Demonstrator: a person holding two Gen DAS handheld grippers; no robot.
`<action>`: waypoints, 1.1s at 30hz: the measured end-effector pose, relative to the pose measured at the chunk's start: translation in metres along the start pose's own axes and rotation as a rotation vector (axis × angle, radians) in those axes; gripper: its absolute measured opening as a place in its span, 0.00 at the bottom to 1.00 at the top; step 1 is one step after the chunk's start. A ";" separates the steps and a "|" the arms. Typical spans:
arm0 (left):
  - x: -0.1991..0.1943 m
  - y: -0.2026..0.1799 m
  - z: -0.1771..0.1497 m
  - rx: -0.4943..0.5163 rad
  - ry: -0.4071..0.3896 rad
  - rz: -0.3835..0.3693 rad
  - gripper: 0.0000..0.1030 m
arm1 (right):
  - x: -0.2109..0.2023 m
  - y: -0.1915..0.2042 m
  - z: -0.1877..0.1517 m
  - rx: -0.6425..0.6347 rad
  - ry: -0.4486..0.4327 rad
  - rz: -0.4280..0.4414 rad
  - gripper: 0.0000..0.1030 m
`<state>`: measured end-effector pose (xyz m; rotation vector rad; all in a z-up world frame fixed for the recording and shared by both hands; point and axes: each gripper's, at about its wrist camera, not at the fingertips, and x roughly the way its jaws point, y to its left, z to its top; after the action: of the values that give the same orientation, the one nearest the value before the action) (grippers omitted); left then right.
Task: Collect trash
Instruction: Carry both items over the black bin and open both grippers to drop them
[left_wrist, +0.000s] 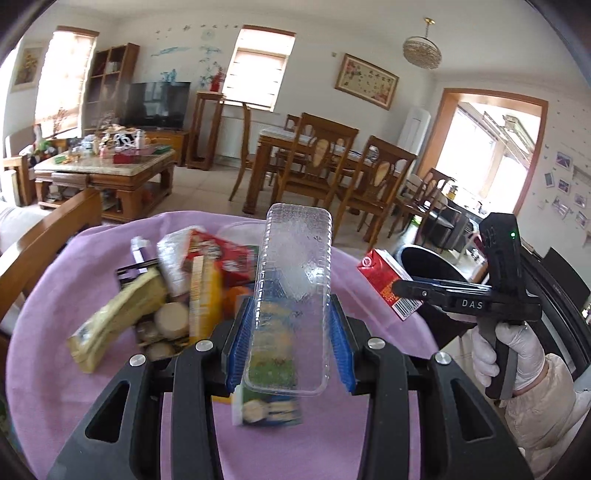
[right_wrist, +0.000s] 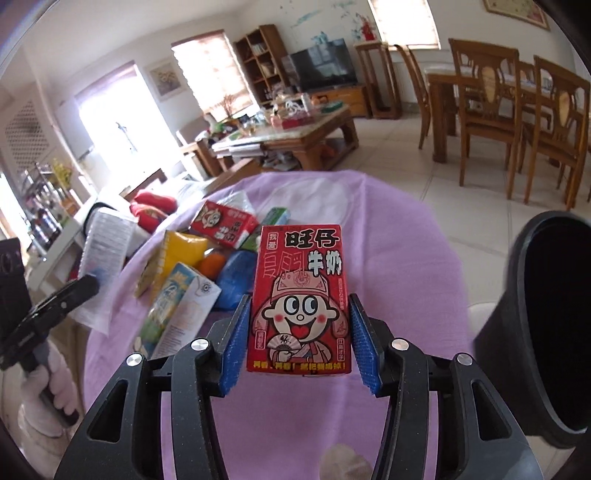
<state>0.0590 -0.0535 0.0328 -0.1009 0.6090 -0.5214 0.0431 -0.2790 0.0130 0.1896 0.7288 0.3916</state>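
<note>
Behind my rig stretched a living room; a purple-draped surface (right_wrist: 388, 236) carried piled packaging (left_wrist: 173, 291) beside a black bin (right_wrist: 546, 325). My left tongs (left_wrist: 293, 332) gripped a clear plastic tray (left_wrist: 291, 295), my right tongs (right_wrist: 301, 336) a red milk carton (right_wrist: 299, 299), above the surface.

My left gripper (left_wrist: 291, 354) points forward and somewhat down, its blue pads (left_wrist: 236, 350) pressed on the item between them. My right gripper (right_wrist: 301, 343) tilts down too, jaws clamped on its load, carried by a white-gloved hand (left_wrist: 517, 350) with a pale sleeve.
</note>
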 end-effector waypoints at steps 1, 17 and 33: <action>0.006 -0.010 0.003 0.006 0.002 -0.014 0.38 | -0.013 -0.011 -0.001 0.004 -0.019 -0.014 0.49; 0.186 -0.195 0.033 0.062 0.167 -0.322 0.39 | -0.121 -0.219 -0.053 0.275 -0.161 -0.233 0.49; 0.270 -0.244 0.015 0.113 0.305 -0.247 0.40 | -0.105 -0.255 -0.074 0.254 -0.172 -0.330 0.50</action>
<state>0.1486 -0.3994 -0.0371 0.0116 0.8691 -0.8181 -0.0069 -0.5520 -0.0539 0.3325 0.6245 -0.0328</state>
